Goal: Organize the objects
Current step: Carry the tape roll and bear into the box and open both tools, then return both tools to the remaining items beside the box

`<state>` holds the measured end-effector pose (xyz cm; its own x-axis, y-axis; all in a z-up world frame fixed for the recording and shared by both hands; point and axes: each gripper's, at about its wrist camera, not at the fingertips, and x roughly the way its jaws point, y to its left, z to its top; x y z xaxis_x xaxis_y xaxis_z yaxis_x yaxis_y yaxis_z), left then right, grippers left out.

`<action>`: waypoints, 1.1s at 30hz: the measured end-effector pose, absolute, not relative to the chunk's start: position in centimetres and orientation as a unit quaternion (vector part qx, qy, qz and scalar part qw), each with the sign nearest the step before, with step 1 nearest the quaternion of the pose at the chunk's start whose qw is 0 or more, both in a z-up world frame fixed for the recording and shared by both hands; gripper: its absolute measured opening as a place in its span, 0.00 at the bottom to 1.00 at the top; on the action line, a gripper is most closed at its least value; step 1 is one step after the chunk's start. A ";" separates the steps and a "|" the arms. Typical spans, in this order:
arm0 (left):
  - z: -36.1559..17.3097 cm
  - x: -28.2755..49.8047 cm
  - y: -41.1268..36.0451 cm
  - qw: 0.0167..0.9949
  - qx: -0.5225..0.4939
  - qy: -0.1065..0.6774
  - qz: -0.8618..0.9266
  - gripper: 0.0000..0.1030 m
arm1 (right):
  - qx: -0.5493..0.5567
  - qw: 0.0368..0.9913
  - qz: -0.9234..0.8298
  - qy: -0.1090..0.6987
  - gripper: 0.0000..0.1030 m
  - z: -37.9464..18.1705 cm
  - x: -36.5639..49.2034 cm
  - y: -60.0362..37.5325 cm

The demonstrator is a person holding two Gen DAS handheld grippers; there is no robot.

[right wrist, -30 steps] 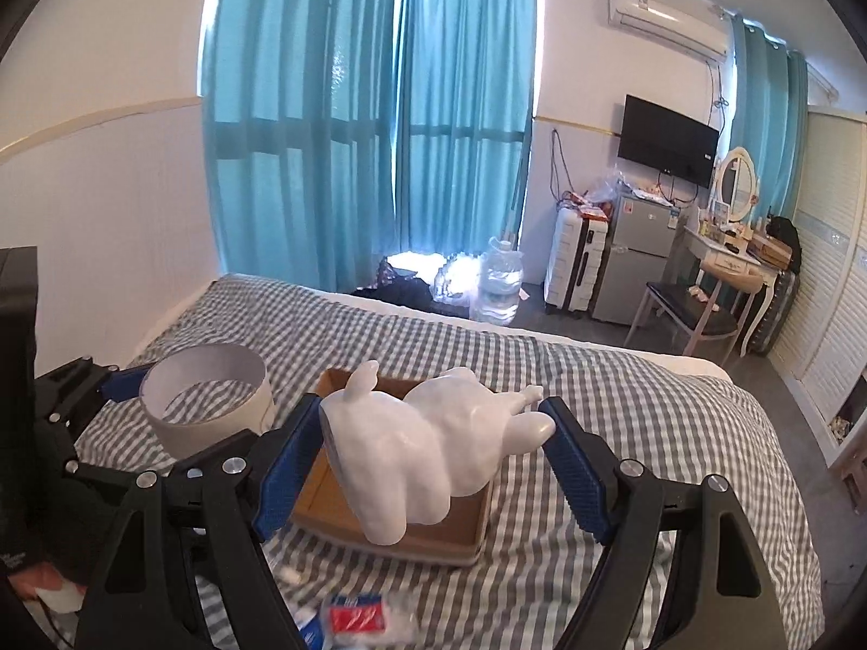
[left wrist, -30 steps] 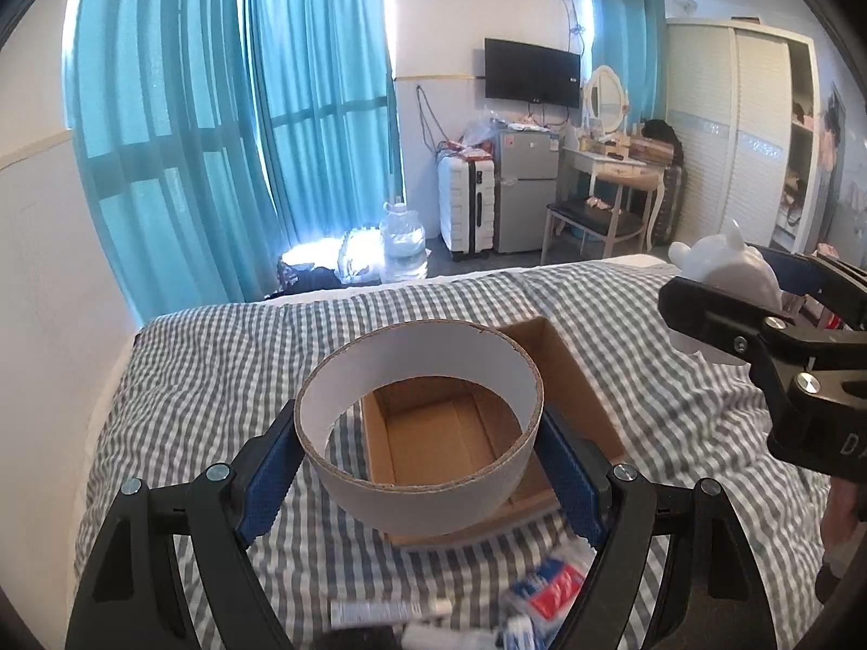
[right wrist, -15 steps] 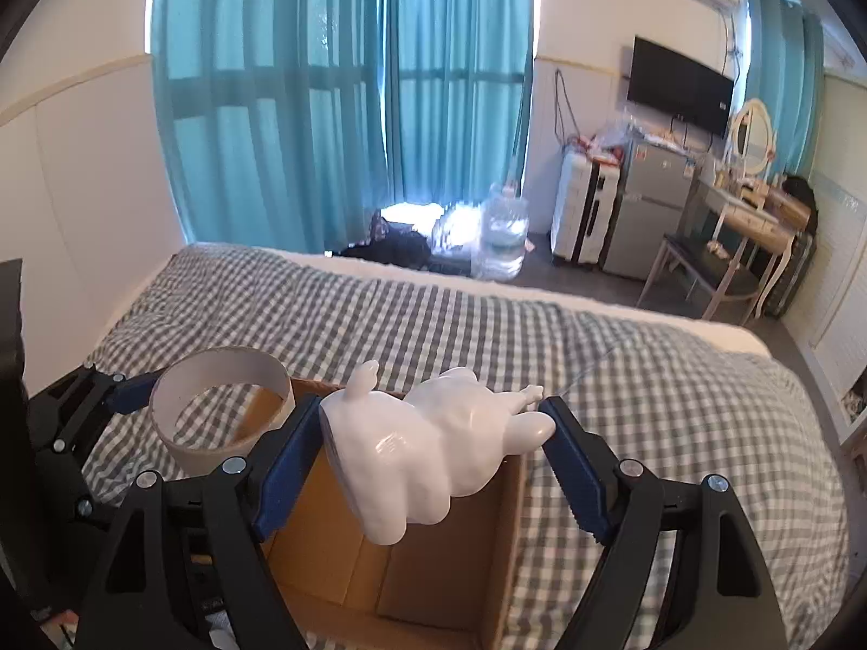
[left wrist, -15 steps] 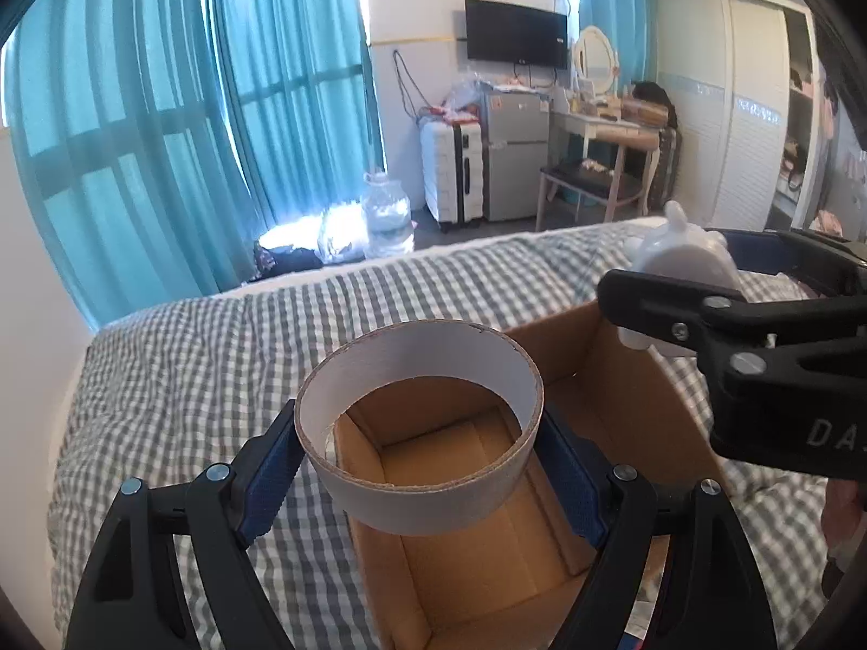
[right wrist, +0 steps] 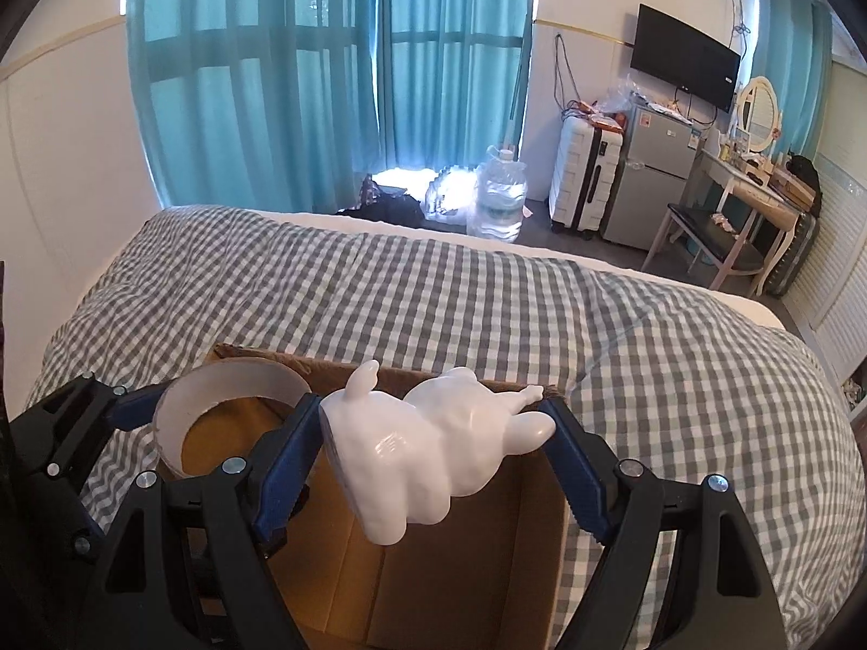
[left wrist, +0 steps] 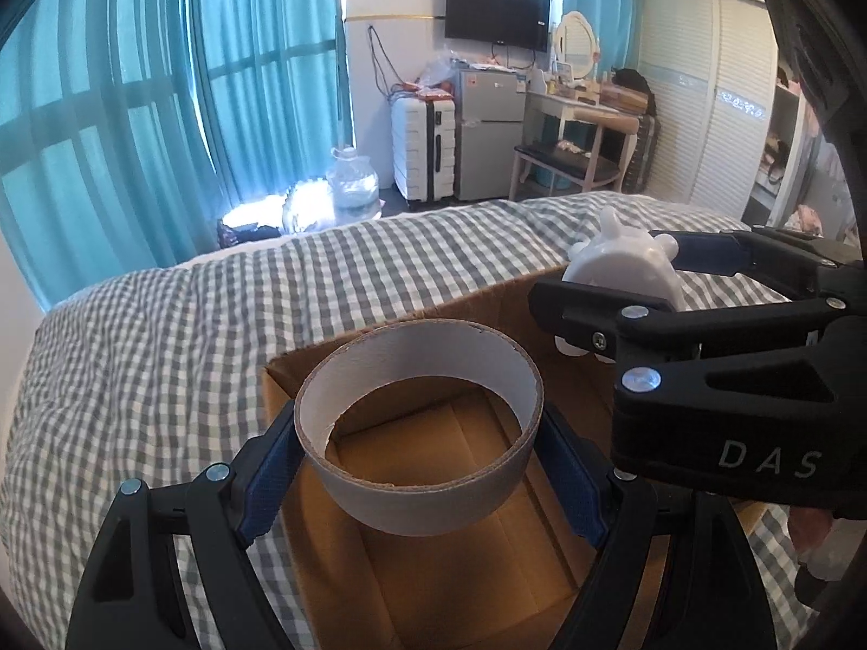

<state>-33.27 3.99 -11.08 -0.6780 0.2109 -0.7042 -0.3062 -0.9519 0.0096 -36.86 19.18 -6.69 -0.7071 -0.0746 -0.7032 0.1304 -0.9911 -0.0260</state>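
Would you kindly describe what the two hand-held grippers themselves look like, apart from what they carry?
Both are matte black plastic frames with open triangular cutouts and round silver screw heads. Each finger carries a textured blue pad. The right hand-held gripper bears pale "DAS" lettering on its side; the left hand-held gripper shows none. No cables or sleeves are visible.

A: Any lettering legible?
B: One mark only. White capitals "DAS" on the black body of the right tool, just right of the cardboard ring. Fridge stickers unreadable.
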 end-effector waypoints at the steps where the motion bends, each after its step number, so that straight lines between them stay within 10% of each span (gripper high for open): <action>1: -11.2 -33.3 3.9 0.143 -0.376 0.061 0.913 0.82 | 0.379 0.056 -0.923 0.034 0.78 -6.7 -36.9 19.2; 10: -10.1 -32.0 4.0 0.134 -0.379 0.068 0.913 0.98 | 0.357 0.050 -0.933 -0.010 0.95 -5.2 -35.5 20.4; 33: 5.3 -18.2 -0.7 0.063 -0.331 0.042 0.941 1.00 | 0.267 0.026 -0.963 0.033 0.95 11.5 -16.7 19.9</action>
<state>-18.21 -0.71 5.34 -0.7729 0.0909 -0.6280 -0.1467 -0.9885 0.0374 -16.68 19.90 11.48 -0.8558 -0.0333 -0.5163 0.0685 -0.9964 -0.0494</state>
